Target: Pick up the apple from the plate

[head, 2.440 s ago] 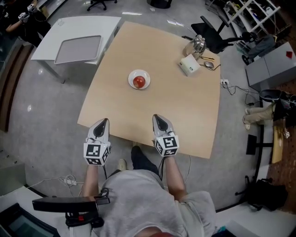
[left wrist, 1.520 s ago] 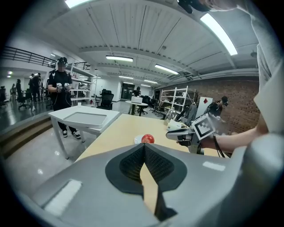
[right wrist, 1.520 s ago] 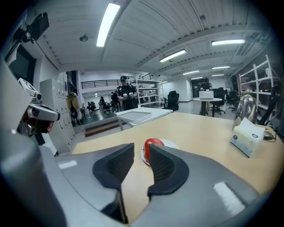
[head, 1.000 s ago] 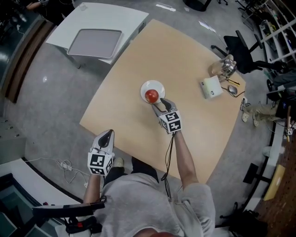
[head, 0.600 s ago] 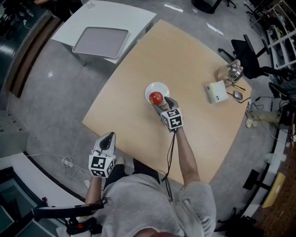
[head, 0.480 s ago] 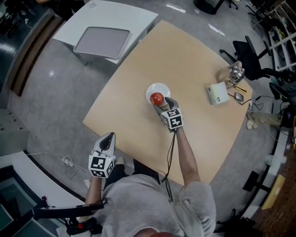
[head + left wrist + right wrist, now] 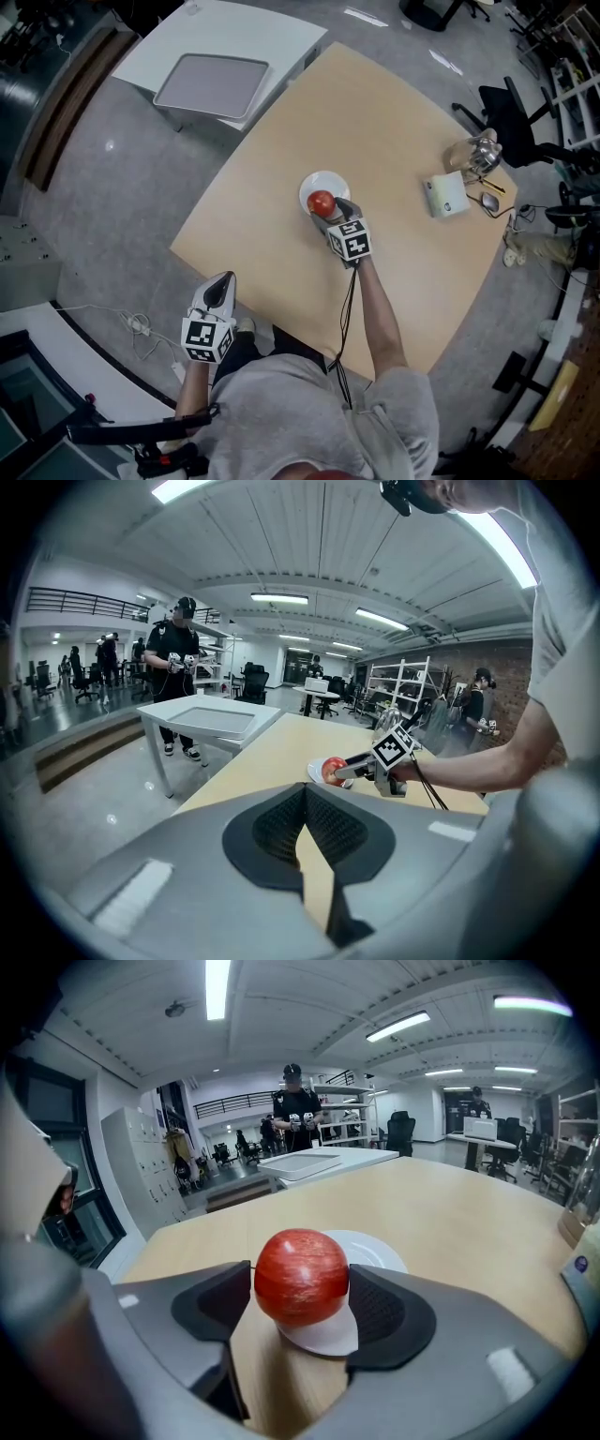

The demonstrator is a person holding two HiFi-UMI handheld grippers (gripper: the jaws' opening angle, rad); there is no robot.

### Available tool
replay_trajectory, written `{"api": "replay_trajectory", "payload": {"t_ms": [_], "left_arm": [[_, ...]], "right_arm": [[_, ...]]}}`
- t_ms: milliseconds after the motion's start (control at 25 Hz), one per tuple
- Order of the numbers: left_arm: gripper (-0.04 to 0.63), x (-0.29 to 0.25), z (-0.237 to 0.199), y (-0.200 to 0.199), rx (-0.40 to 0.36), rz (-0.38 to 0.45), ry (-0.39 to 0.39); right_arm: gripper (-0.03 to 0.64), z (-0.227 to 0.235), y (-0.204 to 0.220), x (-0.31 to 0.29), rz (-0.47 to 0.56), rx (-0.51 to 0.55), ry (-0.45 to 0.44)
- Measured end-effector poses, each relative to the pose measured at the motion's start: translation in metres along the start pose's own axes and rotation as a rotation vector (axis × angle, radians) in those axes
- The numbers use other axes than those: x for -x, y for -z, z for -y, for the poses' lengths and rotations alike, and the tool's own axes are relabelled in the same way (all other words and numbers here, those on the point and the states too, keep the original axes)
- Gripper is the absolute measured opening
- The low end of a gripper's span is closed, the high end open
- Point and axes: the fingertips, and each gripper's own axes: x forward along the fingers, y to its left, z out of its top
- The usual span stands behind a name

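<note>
Apple, red and round [image 7: 301, 1277], sits on small white plate [image 7: 377, 1247] near middle of pale wooden surface [image 7: 394, 122]. Right gripper [image 7: 334, 211] is low over plate's near edge. Its jaws have just been opening and are now spread wide, apple right between them. Pads [image 7: 384, 1312] sit close on both sides, no squeeze visible tbh. Left gripper [image 7: 305, 797] is pressed together and empty, off surface's near edge over grey floor [image 7: 94, 187], well apart from plate.
</note>
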Motion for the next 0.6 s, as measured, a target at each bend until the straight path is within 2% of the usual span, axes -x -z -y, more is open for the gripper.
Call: {"api": "replay_trajectory", "payload": {"t_ms": [600], "left_arm": [[0.020,-0.007,0.018,-0.001,-0.007,0.004,-0.009]], "right_arm": [[0.324,0.007,0.006,0.003,0.010,0.008,-0.011]]}}
